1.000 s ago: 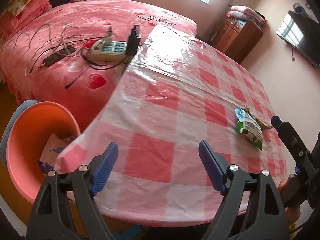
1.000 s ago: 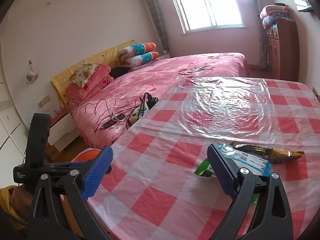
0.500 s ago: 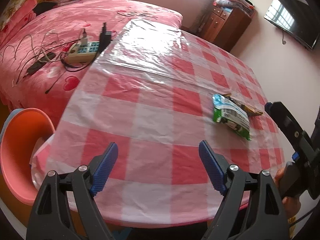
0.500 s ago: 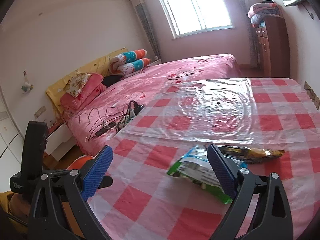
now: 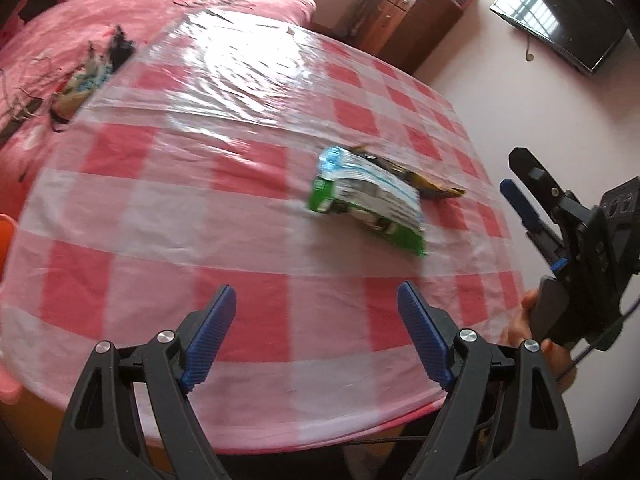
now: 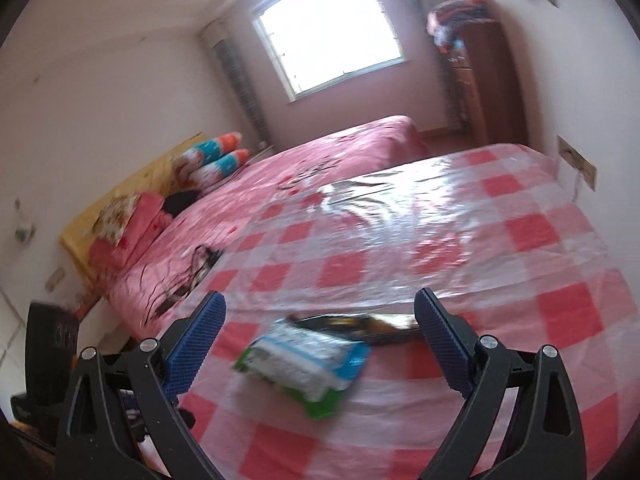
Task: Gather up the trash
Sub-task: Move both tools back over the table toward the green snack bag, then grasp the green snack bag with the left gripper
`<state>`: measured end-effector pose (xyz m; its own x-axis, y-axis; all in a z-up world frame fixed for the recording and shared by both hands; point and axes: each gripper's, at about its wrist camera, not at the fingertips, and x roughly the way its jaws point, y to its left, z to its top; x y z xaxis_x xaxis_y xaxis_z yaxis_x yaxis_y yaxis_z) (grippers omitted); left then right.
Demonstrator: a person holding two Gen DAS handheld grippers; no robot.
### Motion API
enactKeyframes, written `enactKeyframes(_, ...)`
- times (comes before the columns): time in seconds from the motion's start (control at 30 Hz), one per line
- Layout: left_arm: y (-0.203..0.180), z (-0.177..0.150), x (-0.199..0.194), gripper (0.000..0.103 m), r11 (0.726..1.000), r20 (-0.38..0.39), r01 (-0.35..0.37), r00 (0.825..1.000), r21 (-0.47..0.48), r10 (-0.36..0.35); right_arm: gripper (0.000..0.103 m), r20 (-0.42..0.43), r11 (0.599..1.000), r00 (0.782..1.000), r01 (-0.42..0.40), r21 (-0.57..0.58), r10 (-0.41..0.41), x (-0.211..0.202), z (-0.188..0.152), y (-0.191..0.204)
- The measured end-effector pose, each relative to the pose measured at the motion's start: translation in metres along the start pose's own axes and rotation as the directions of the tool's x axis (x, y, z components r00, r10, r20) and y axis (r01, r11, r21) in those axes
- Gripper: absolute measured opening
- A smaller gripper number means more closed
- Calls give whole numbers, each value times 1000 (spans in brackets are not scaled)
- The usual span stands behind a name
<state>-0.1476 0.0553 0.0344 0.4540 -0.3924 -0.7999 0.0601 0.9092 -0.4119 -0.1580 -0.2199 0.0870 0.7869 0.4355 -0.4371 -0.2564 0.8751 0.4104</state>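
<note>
I hold 2 claws over a bench [image 5: 248, 240] with a pink and white checked cloth under clear plastic. My left claw [image 5: 316, 332] has its blue fingers wide apart and holds nothing. It hangs over the near edge of the bench. My right claw [image 6: 320, 344] is wide apart too and holds nothing.

The trash lies on the bench. A green and white snack bag [image 5: 368, 204] lies flat, far from my left claw and a bit to the right. A dark wrapper [image 5: 424, 184] with some yellow on it lies just behind the bag and touches it. In the right view, the snack bag [image 6: 308, 364] sits between my right claw's fingers, and the dark wrapper [image 6: 360, 324] is just past it.

A pink bed [image 6: 312, 176] stands on the left, past the bench.
</note>
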Motion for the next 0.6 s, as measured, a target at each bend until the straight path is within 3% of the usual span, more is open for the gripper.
enactKeyframes(0.37,-38,20,41,83,984,-42,150,987,-97,-154,94,0,992,999,38,118,-38,-4,9,-56)
enactKeyframes(0.6,-52,41,64,83,984,-21,135,990,-113,-139,94,-5,988,999,43,145,-43,-4,10,-69)
